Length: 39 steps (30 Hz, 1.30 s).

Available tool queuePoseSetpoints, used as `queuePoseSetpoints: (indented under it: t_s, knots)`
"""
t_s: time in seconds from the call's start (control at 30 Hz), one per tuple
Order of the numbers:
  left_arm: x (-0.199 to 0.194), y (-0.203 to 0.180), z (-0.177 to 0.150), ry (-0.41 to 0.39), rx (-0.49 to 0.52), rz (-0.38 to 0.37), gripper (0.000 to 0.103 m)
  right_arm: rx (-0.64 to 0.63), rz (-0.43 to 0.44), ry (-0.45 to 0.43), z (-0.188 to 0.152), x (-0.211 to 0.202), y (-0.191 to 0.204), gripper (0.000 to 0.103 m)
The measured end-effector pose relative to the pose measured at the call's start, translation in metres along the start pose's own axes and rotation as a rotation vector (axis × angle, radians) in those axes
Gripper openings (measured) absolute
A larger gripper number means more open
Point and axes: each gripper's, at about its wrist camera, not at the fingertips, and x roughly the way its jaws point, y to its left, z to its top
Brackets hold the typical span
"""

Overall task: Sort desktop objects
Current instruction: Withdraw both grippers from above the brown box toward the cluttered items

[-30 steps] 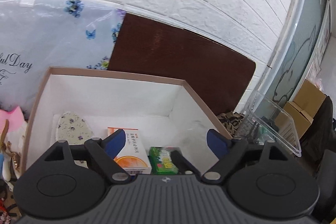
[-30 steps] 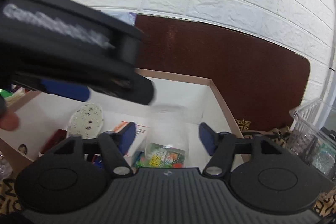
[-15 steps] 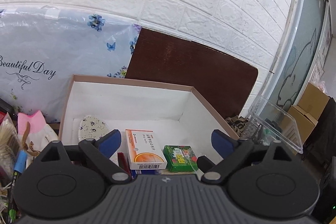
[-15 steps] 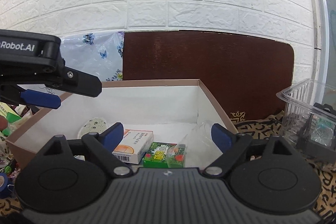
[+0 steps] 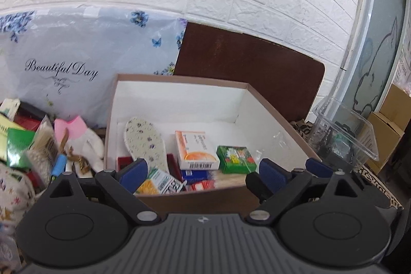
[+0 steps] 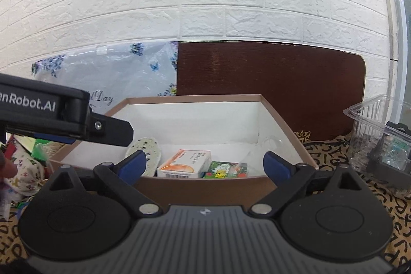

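Clutter [image 5: 38, 145] waiting to be sorted lies left of the cardboard box [image 5: 179, 197], which already holds several packets. Both the left tongs [image 5: 203, 172] and right tongs [image 6: 205, 164] gape wide, empty; the next pick probably needs a leftward reach, clear of the box rim.

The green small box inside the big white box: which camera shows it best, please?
The left wrist view shows the green small box best: it looks down into the white box, so the top and front face are clear. In the right wrist view the green small box is low behind the box's front wall and partly behind clear plastic.
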Motion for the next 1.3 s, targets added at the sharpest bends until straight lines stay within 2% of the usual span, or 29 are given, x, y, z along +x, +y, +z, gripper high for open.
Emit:
queuePoseSetpoints:
  t_s: [0.3, 0.53, 0.7, 0.97, 1.07, 1.2, 1.27, 1.3]
  knots:
    - [-0.026, 0.01, -0.018, 0.028, -0.06, 0.032, 0.097, -0.02, 0.034, 0.015, -0.007, -0.022, 0.019, 0.096]
    - [-0.056, 0.03, -0.048, 0.038, -0.104, 0.05, 0.097, -0.025, 0.081, 0.051, -0.021, -0.036, 0.036, 0.096]
    - [-0.077, 0.057, -0.073, 0.049, -0.153, 0.086, 0.097, -0.05, 0.126, 0.093, -0.032, -0.037, 0.054, 0.096]
    - [-0.093, 0.115, -0.101, 0.091, -0.284, 0.187, 0.095, -0.082, 0.218, 0.169, -0.052, -0.032, 0.09, 0.095]
    - [-0.094, 0.127, -0.107, 0.099, -0.323, 0.191, 0.095, -0.1, 0.242, 0.198, -0.059, -0.029, 0.106, 0.094]
    - [-0.091, 0.137, -0.111, 0.105, -0.347, 0.201, 0.088, -0.125, 0.275, 0.242, -0.066, -0.021, 0.123, 0.086]
    - [-0.089, 0.144, -0.112, 0.115, -0.366, 0.205, 0.087, -0.137, 0.29, 0.254, -0.068, -0.017, 0.131, 0.085]
    - [-0.088, 0.146, -0.112, 0.118, -0.376, 0.207, 0.083, -0.139, 0.294, 0.256, -0.069, -0.016, 0.133, 0.085]
